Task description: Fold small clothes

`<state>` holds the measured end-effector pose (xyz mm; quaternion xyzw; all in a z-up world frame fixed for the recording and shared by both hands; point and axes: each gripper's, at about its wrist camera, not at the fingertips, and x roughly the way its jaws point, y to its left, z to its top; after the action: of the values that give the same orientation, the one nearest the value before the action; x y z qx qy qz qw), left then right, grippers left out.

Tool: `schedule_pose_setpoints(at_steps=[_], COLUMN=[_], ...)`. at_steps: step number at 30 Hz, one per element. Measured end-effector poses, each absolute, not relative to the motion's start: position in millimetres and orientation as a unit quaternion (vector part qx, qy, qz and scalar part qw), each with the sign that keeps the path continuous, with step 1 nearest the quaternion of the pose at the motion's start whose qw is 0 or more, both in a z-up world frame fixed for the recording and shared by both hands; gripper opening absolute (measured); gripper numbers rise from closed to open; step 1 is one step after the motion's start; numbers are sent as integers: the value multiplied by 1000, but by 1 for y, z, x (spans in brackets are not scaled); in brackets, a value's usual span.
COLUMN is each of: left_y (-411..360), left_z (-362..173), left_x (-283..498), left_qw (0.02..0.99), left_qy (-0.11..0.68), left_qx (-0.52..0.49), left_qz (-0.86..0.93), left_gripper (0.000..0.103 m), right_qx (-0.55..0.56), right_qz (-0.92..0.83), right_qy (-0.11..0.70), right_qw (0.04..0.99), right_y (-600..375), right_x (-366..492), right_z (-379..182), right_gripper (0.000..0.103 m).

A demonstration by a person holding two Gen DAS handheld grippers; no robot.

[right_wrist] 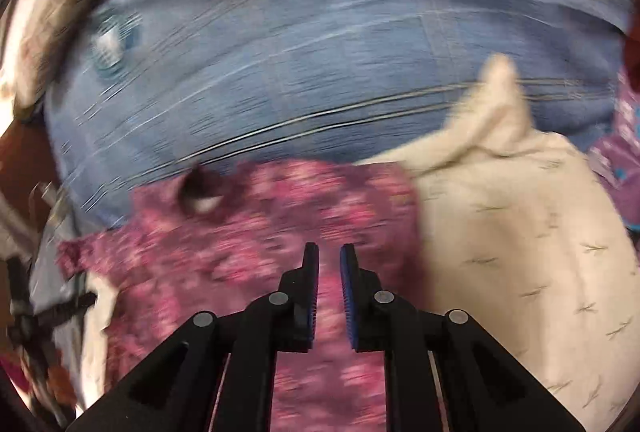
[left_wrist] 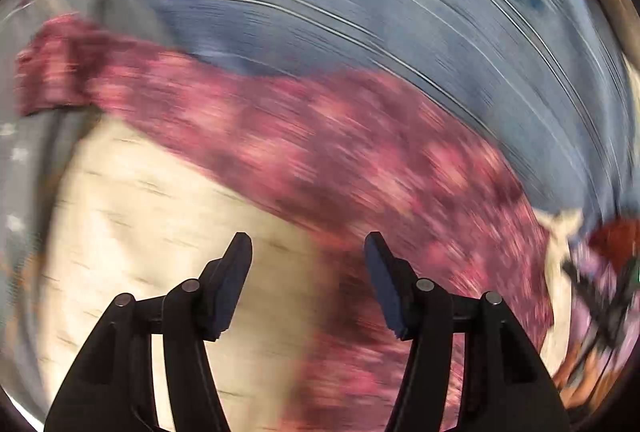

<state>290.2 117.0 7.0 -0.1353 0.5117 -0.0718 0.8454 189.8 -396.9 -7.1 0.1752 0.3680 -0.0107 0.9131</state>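
Left wrist view, blurred: left gripper (left_wrist: 308, 244) fingers spread apart and empty above a pink floral garment (left_wrist: 320, 135) overlapping a cream cloth (left_wrist: 152, 207) on a blue checked sheet (left_wrist: 360, 11); right wrist view: right gripper (right_wrist: 329, 252) fingers narrowly parted, gripping nothing, over the same pink garment (right_wrist: 248, 232), cream cloth (right_wrist: 520, 232) beside it

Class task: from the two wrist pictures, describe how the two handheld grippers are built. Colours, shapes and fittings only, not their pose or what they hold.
Both match. The left gripper and right gripper each have matte black angular arms with triangular cut-outs, joined by round silver-grey pins. Each finger ends in a flat dark blue pad; the right one's pads show fine ribbing. No cables, markings or sleeves show in either view.
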Motion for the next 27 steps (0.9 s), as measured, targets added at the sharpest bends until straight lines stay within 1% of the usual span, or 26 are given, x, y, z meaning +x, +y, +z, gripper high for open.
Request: schedule_pose_setpoints(at_steps=[2, 5, 8, 11, 16, 18, 20, 21, 22, 23, 24, 27], left_y=[167, 252, 312, 332, 331, 328, 319, 315, 311, 305, 304, 304], left_z=[11, 14, 10, -2, -21, -32, -33, -31, -28, -25, -23, -13], left_x=[307, 320, 329, 344, 376, 390, 400, 405, 409, 412, 413, 405], left_qw=[841, 824, 797, 777, 767, 759, 768, 778, 794, 803, 808, 816], left_qy=[511, 497, 480, 470, 468, 469, 463, 460, 455, 452, 452, 435], left_qx=[-173, -270, -360, -414, -435, -449, -439, -424, -399, -385, -374, -379], left_qz=[-31, 30, 63, 54, 62, 56, 53, 51, 54, 52, 49, 39], left_gripper=[57, 58, 58, 58, 59, 59, 58, 50, 21, 7, 6, 5], right_qx=[146, 97, 94, 95, 52, 46, 44, 41, 39, 38, 39, 48], right_qz=[13, 57, 97, 132, 157, 165, 171, 171, 170, 170, 171, 169], right_qy=[379, 389, 408, 429, 451, 455, 457, 456, 455, 453, 451, 445], right_qw=[914, 914, 903, 888, 877, 874, 872, 872, 873, 874, 875, 878], right_y=[-363, -300, -249, -206, -147, -136, -132, -131, -132, -132, -134, -142], right_x=[198, 213, 229, 243, 262, 264, 263, 263, 261, 261, 259, 253], right_z=[1, 5, 0, -12, -30, -35, -38, -40, -40, -40, -40, -39], right_gripper=[29, 39, 40, 40, 40, 40, 40, 40, 40, 40, 40, 40])
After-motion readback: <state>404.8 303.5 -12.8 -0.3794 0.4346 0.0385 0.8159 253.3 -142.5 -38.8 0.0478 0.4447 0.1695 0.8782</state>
